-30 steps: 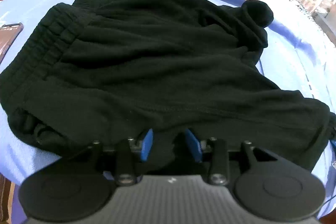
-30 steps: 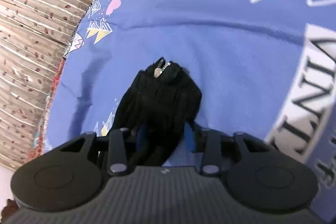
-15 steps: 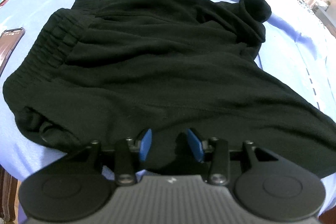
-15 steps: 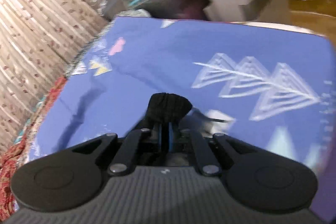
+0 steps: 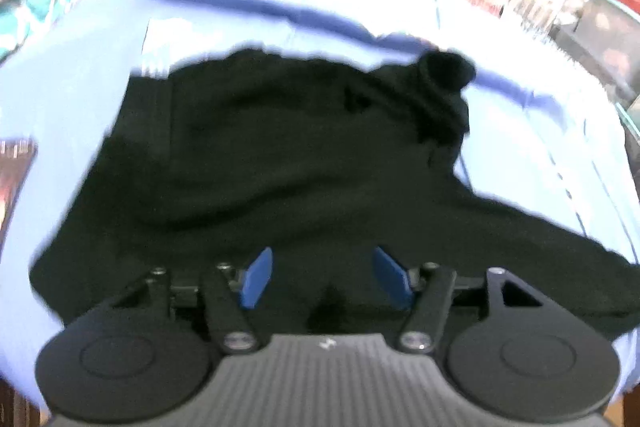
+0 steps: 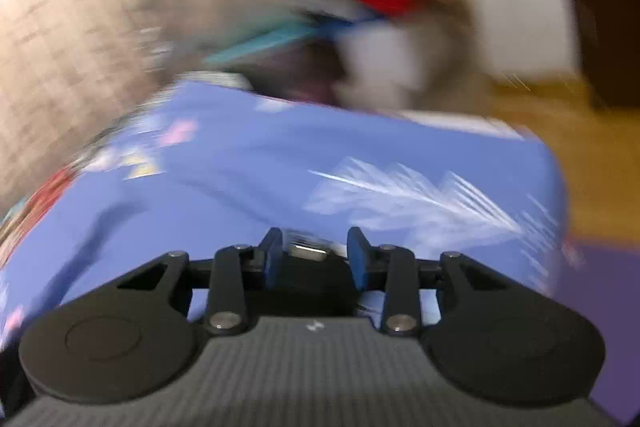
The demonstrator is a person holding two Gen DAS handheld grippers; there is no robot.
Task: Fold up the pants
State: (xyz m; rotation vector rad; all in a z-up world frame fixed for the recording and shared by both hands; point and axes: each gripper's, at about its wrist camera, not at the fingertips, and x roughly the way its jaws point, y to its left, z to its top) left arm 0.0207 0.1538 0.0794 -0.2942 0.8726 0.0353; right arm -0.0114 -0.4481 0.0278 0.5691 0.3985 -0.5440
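My left gripper (image 5: 322,277) hangs with jaws wide over the near edge of the black pants (image 5: 288,163), which spread ahead on the blue sheet (image 5: 520,131), while my right gripper (image 6: 314,257), jaws parted, holds nothing I can make out.

Both views motion-blurred, right wrist worse; fisheye bends edges. Bright glare top-left of right view; black pants (image 5: 280,163) lose detail.

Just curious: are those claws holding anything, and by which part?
Nothing. The left claw gapes over the black pants; the right claw is open, empty.
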